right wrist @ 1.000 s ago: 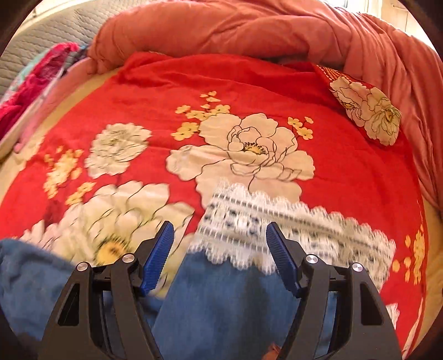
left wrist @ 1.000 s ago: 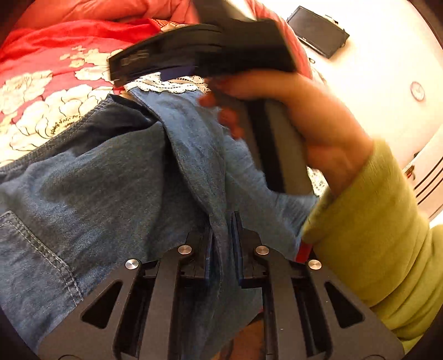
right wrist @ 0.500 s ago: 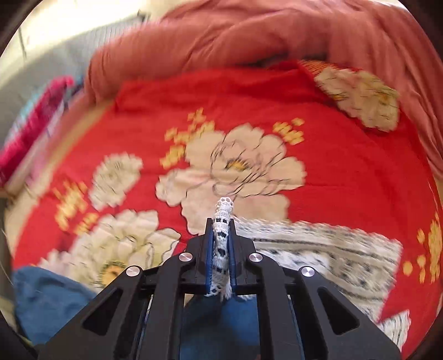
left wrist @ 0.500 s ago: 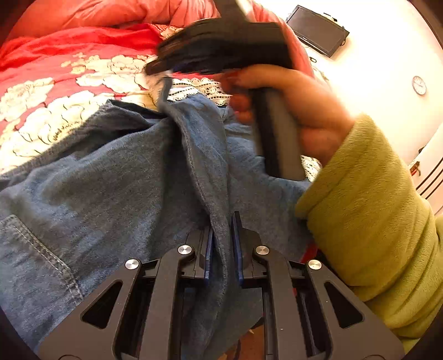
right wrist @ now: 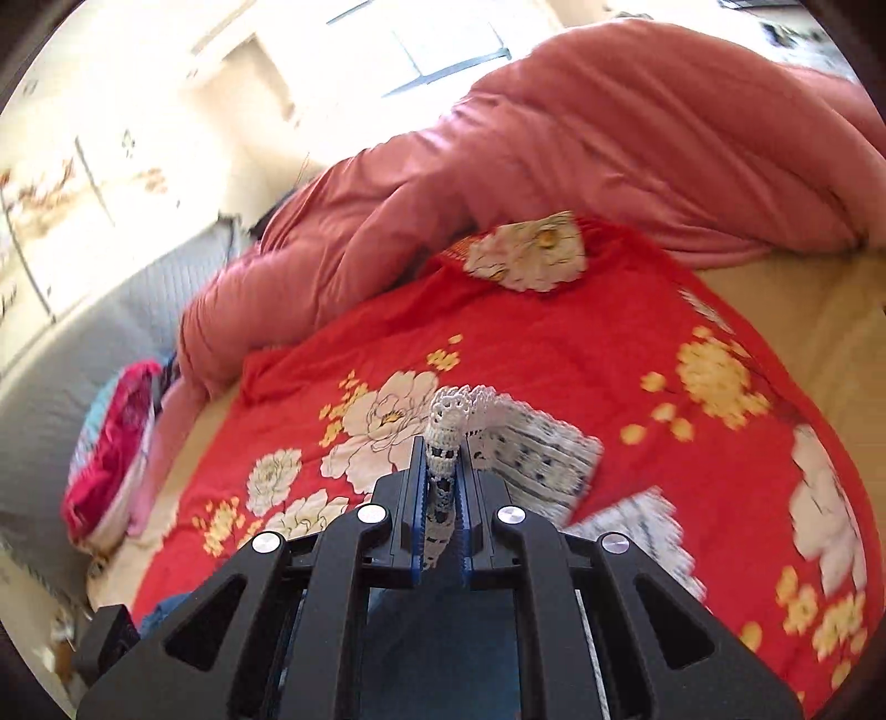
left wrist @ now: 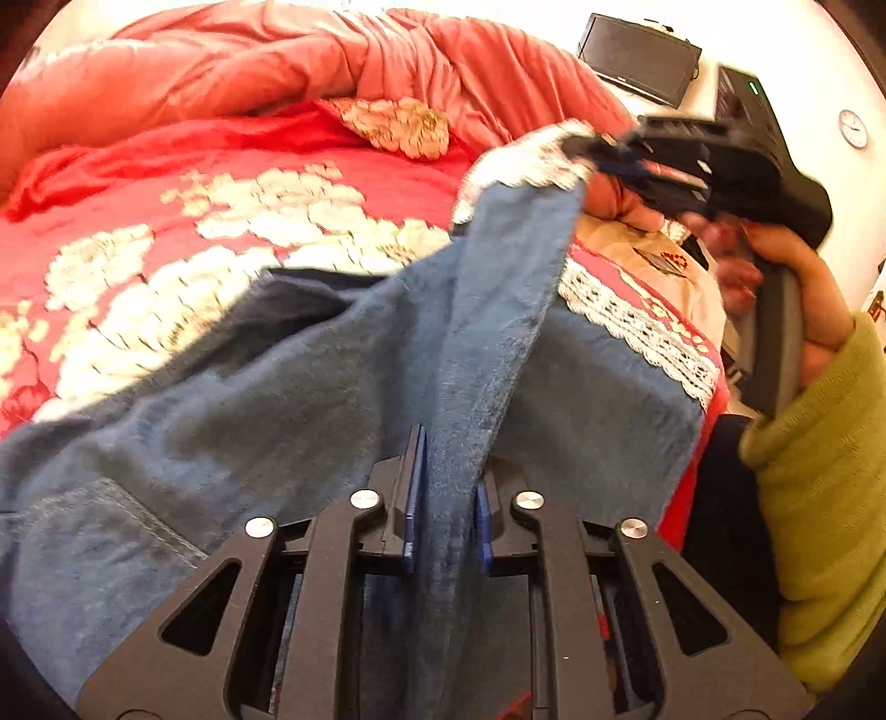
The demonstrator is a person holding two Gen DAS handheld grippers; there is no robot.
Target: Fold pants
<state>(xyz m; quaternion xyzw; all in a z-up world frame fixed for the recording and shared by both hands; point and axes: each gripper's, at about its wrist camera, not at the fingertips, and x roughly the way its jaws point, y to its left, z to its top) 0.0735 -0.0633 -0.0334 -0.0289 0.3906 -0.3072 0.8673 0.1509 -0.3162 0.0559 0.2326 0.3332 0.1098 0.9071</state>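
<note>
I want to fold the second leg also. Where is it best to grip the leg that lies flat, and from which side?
Probably grip the lower leg's lace hem, near a corner. It lies flat on the red bedspread with its edge exposed, so come from the hem end, claw low, to slide a finger under it.

A red floral bedspread (right wrist: 554,354) covered the bed, with a salmon quilt (right wrist: 609,138) bunched behind it. Bright daylight came through a window (right wrist: 443,50). A dark screen (left wrist: 637,58) and a round clock (left wrist: 853,128) hung on the white wall.
</note>
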